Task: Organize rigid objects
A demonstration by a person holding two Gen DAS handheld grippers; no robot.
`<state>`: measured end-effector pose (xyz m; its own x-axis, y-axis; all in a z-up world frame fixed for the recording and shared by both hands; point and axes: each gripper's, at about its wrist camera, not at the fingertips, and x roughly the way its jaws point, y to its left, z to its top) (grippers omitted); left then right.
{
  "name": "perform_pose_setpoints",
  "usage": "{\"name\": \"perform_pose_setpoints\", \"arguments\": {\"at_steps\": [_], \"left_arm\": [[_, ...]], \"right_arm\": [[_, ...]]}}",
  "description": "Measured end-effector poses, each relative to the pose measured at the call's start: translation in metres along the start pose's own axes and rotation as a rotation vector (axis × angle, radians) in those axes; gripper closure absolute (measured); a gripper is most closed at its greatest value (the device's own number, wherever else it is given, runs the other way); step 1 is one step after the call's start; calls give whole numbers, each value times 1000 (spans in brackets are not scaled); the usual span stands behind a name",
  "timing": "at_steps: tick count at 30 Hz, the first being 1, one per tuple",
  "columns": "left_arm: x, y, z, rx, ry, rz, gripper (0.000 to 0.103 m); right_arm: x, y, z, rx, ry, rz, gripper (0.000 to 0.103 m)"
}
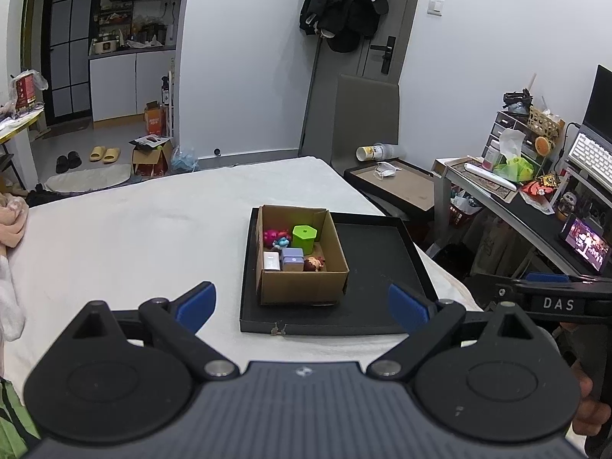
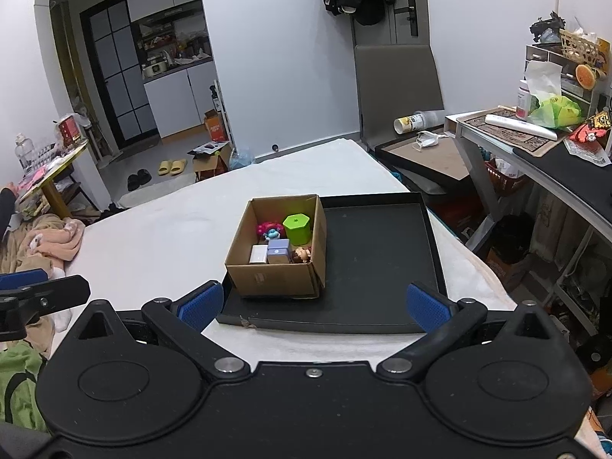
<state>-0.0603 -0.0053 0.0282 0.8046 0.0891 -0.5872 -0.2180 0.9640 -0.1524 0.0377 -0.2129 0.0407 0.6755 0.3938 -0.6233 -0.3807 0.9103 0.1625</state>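
Note:
A cardboard box [image 1: 302, 285] [image 2: 273, 277] stands on the left part of a black tray [image 1: 378, 264] [image 2: 382, 252] on a white bed. Inside it lie a green hexagonal container [image 1: 304, 238] [image 2: 297, 227], a pink-haired blue figure [image 1: 277, 239] [image 2: 271, 231], a white block [image 1: 271, 261] [image 2: 259, 255], a lilac box [image 1: 292, 259] [image 2: 278, 251] and a small brown figure [image 1: 314, 264] [image 2: 301, 255]. My left gripper [image 1: 302, 308] is open and empty, just in front of the tray. My right gripper [image 2: 314, 306] is open and empty, over the tray's near edge.
The white bed [image 1: 145, 229] [image 2: 160, 229] extends left and far. A cluttered desk [image 1: 535, 191] [image 2: 535, 141] stands at right, with a second tray [image 1: 405, 183] [image 2: 432, 153] and a grey chair [image 1: 365, 114] behind. Clothes [image 2: 49, 237] lie at the left.

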Motion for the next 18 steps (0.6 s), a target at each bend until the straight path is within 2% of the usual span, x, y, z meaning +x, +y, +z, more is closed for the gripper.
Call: {"name": "perform_pose_setpoints", "arguments": {"at_steps": [18], "left_arm": [[5,3,-2,7,16,4,7]], "right_arm": [[1,-2,-3,23,4,12,0]]}}
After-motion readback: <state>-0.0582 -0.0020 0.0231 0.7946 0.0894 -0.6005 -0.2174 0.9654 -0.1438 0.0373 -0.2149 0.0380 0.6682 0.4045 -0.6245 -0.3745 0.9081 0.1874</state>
